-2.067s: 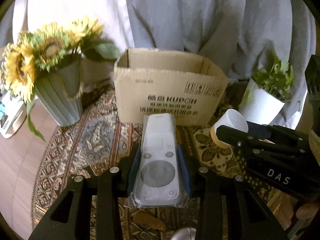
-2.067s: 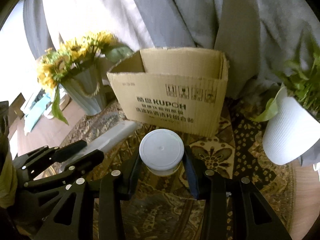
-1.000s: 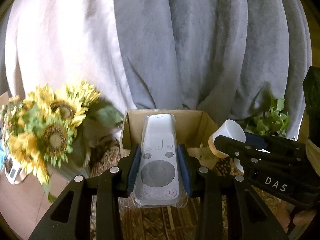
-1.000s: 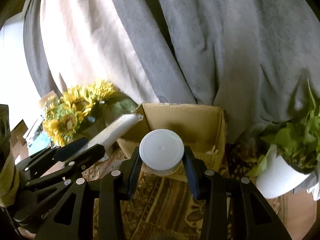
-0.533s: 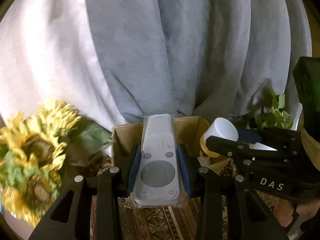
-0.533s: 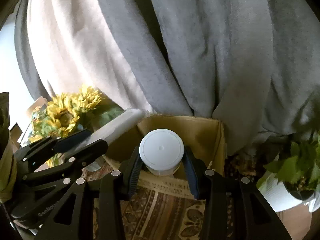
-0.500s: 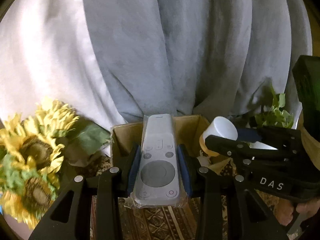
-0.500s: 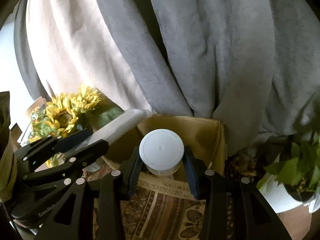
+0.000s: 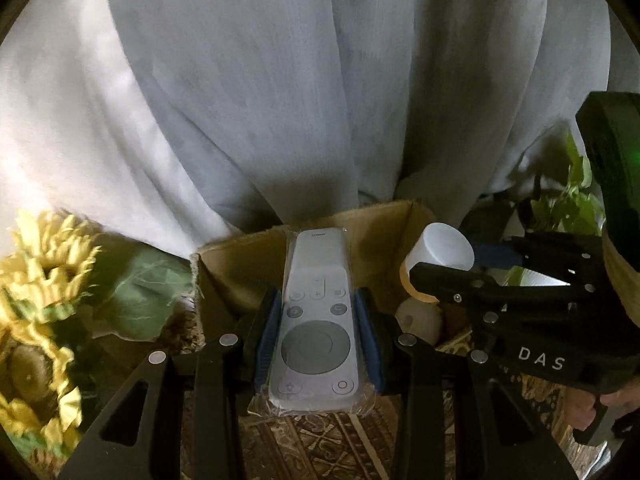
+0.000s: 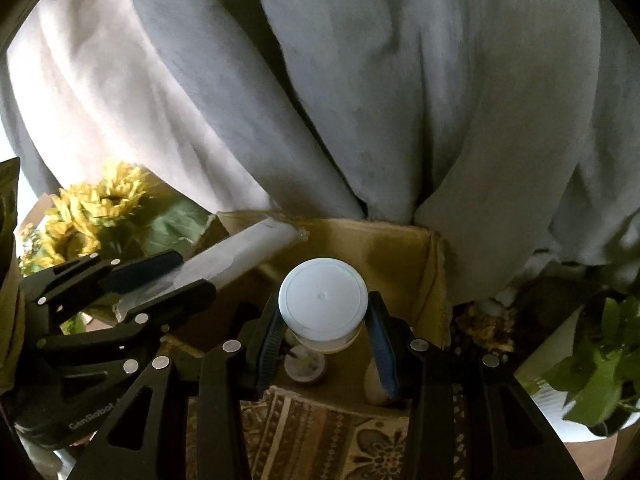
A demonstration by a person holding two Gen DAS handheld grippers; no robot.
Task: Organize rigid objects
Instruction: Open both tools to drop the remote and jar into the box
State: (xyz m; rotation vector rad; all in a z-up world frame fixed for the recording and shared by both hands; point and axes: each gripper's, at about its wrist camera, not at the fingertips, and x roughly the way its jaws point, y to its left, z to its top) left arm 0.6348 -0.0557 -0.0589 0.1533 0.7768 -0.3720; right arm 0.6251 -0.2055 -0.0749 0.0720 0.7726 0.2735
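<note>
My left gripper (image 9: 316, 312) is shut on a white remote control (image 9: 316, 320) wrapped in clear plastic and holds it over the open cardboard box (image 9: 380, 236). My right gripper (image 10: 324, 320) is shut on a jar with a white lid (image 10: 323, 300) and holds it over the same box (image 10: 400, 252). The jar (image 9: 438, 254) and right gripper also show at the right of the left wrist view. The remote (image 10: 240, 258) shows at the left of the right wrist view. Small round objects (image 10: 305, 366) lie inside the box.
A sunflower bouquet (image 9: 44, 300) stands left of the box. A white pot with a green plant (image 10: 592, 364) stands to the right. A grey and white curtain (image 9: 320, 80) hangs behind. A patterned cloth (image 10: 320, 440) covers the table.
Both grippers have risen from table level and moved forward over the box's opening, each keeping its object. The box now lies below the fingertips.
</note>
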